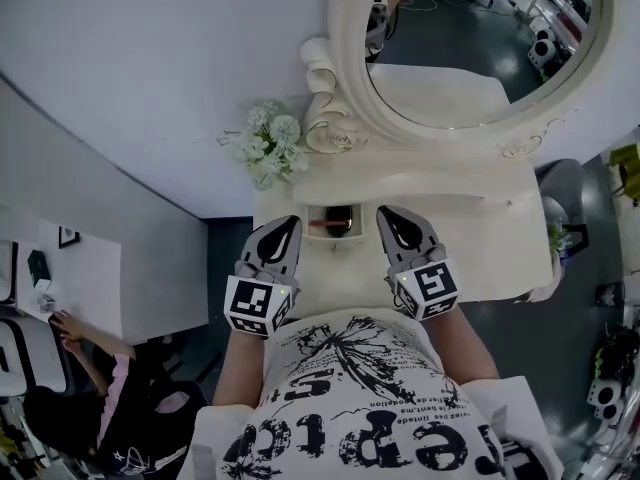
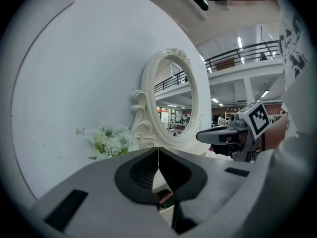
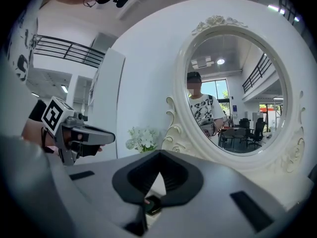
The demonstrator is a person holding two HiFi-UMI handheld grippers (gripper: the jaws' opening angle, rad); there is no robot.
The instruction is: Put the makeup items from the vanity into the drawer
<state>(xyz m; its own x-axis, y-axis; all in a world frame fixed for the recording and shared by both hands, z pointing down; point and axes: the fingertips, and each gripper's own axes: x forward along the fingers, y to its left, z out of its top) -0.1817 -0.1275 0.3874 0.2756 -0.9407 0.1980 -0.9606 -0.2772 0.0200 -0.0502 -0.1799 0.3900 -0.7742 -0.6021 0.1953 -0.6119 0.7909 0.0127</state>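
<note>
Hovering over vanity (image 1: 470, 238): left gripper (image 1: 288, 226), right gripper (image 1: 388, 216) jaws together, empty. Dark compact (image 3: 150, 204) looks light, slick; pinch its edges.

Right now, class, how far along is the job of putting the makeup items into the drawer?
Done: the drawer stands open with a reddish item and a dark item inside. In hand: nothing; the left gripper and right gripper are both shut and empty above the vanity top. Left: no makeup shows on the top in the head view, so probably only closing the drawer.
</note>
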